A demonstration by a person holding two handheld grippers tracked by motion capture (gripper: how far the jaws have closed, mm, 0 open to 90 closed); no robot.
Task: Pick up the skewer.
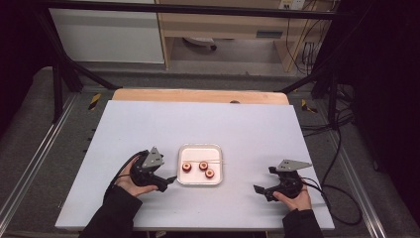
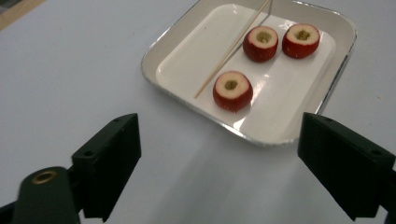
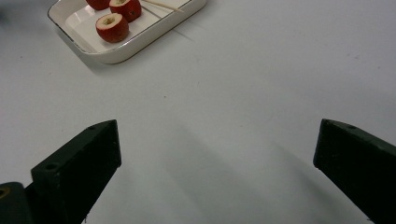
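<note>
A white square tray [image 1: 199, 147] sits at the middle of the table and holds three red cored fruit pieces [image 1: 186, 167] [image 1: 203, 165] [image 1: 210, 173]. A thin wooden skewer [image 1: 213, 160] lies across the tray's far part. My left gripper [image 1: 168, 180] rests just left of the tray, open and empty. In the left gripper view the tray rim [image 2: 154, 56], the nearest fruit [image 2: 232, 90] and the skewer [image 2: 231, 51] lie ahead of the left gripper [image 2: 219, 144]. My right gripper [image 1: 263, 179] stands open to the tray's right, apart from it. The right gripper view shows the right gripper [image 3: 217, 149] over bare table, with the tray [image 3: 140, 46] far off.
The white tabletop [image 1: 148, 124] has a wooden strip [image 1: 198, 95] along its far edge. Black frame posts [image 1: 58, 84] stand at the far corners. Cables [image 1: 341, 148] hang off the table's right side, and one trails from the right gripper.
</note>
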